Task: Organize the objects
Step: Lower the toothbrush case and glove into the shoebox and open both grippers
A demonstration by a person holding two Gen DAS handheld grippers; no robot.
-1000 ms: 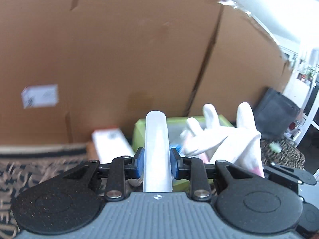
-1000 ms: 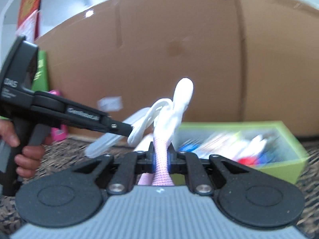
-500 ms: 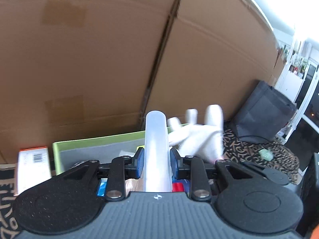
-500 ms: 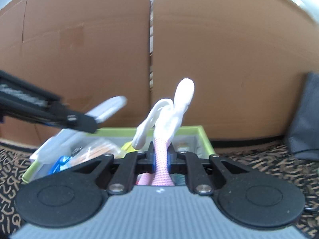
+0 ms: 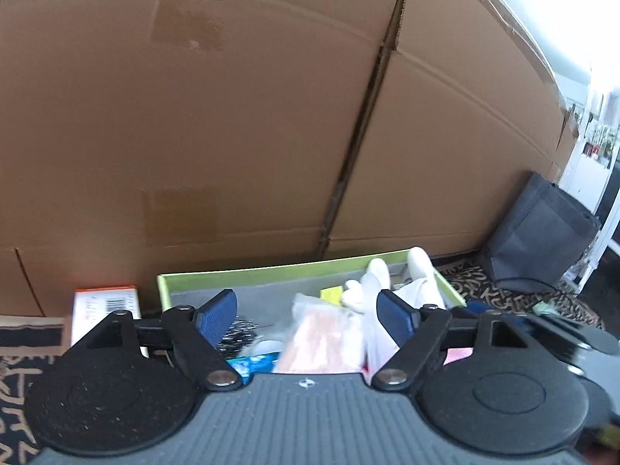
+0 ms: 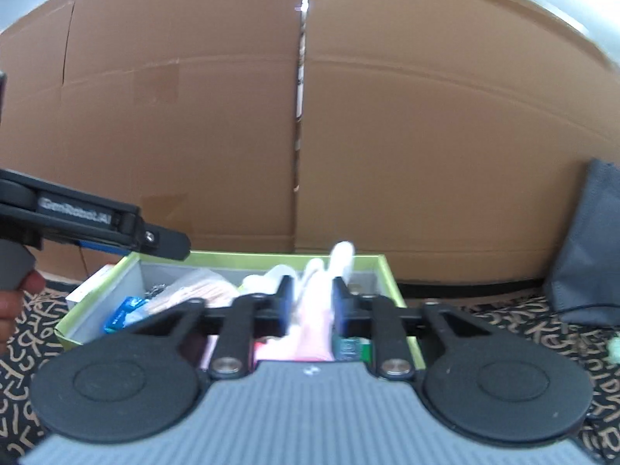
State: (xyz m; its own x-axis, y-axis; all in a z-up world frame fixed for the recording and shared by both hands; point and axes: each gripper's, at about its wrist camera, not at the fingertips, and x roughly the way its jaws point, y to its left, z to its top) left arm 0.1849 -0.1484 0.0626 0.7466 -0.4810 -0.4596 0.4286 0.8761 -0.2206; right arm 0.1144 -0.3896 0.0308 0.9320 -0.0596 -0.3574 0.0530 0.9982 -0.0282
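Left wrist view: left claw is being held wide apart with nothing between its pads, above the green box; a white glove is lying inside.

Right wrist view: right claw is being held narrowly parted around, not clamping, the glove; cardboard is standing behind.

Legible text I can log: one item. On the side of the black left gripper, seen from the right wrist, I read white lettering "GenRobot.AI", slightly blurred. From the left wrist I see a white-and-orange cardboard packet carrying a black barcode; its digits are too blurred to read. Nothing else is legible.
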